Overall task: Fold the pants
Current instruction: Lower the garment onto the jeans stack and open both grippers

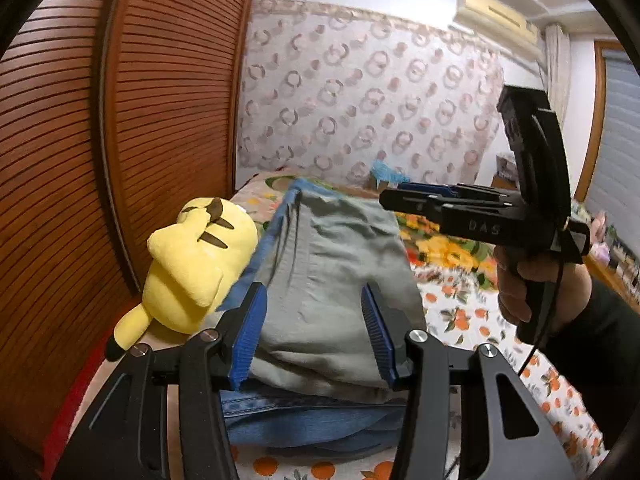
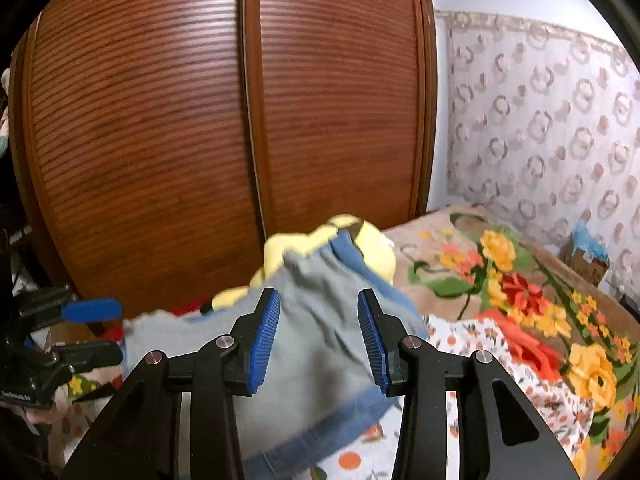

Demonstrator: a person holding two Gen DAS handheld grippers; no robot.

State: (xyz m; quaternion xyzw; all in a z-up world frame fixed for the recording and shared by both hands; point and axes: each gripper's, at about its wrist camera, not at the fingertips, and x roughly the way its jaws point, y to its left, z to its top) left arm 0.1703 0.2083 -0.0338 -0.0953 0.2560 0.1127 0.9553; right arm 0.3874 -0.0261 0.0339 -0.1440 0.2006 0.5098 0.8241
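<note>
The pants (image 1: 340, 248) lie folded into a thick bundle on the bed, grey-green inside out with blue denim along the left edge and underneath. My left gripper (image 1: 314, 300) stands open over the near end of the bundle, its blue pads (image 1: 250, 336) apart and not pressing the cloth. My right gripper (image 1: 394, 194), held by a hand (image 1: 516, 280), reaches in from the right above the far end. In the right wrist view the right gripper (image 2: 318, 300) is open, with the pants (image 2: 316, 364) lying between and below its pads. The left gripper (image 2: 116, 330) shows at the left edge.
A yellow plush toy (image 1: 196, 264) lies against the left side of the pants, next to the brown slatted wardrobe (image 1: 120, 120). The bed carries an orange-print sheet (image 1: 460, 312) and a flowered blanket (image 2: 520, 280). A patterned curtain (image 1: 360, 92) hangs behind the bed.
</note>
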